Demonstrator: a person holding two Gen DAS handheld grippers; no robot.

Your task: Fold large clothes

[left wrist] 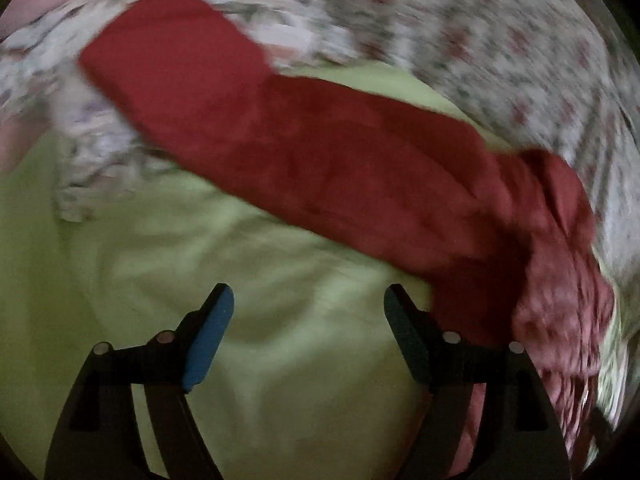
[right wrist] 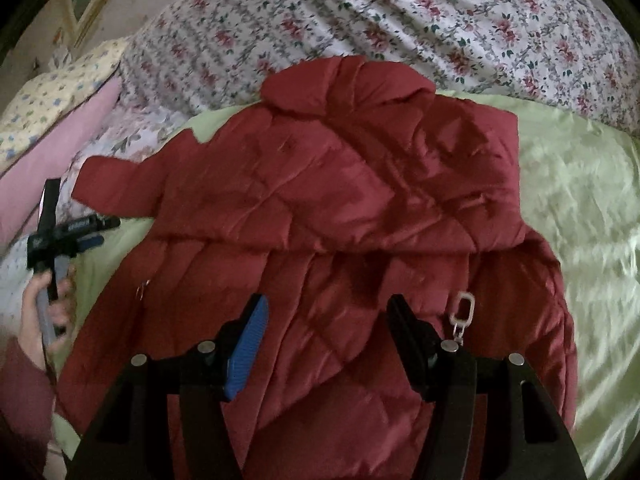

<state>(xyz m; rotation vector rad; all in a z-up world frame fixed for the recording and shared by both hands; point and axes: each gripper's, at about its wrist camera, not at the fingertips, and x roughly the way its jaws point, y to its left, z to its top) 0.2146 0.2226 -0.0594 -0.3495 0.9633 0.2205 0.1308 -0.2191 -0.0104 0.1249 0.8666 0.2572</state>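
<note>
A red quilted jacket [right wrist: 340, 216] lies spread on the pale green sheet [right wrist: 580, 184] of the bed, its collar toward the floral duvet [right wrist: 360, 12]. The right claw [right wrist: 326, 344] hangs over its lower half — jaws wide apart, gripping nothing. The left claw [left wrist: 308, 332] — equally wide open and empty — hovers over bare sheet beside one sleeve [left wrist: 280, 132].

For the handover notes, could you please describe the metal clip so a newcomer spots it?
Start at the green sheet, then the red quilted jacket spread on it. The clip hangs low on its front: the only pale, shiny metal piece there.
</note>
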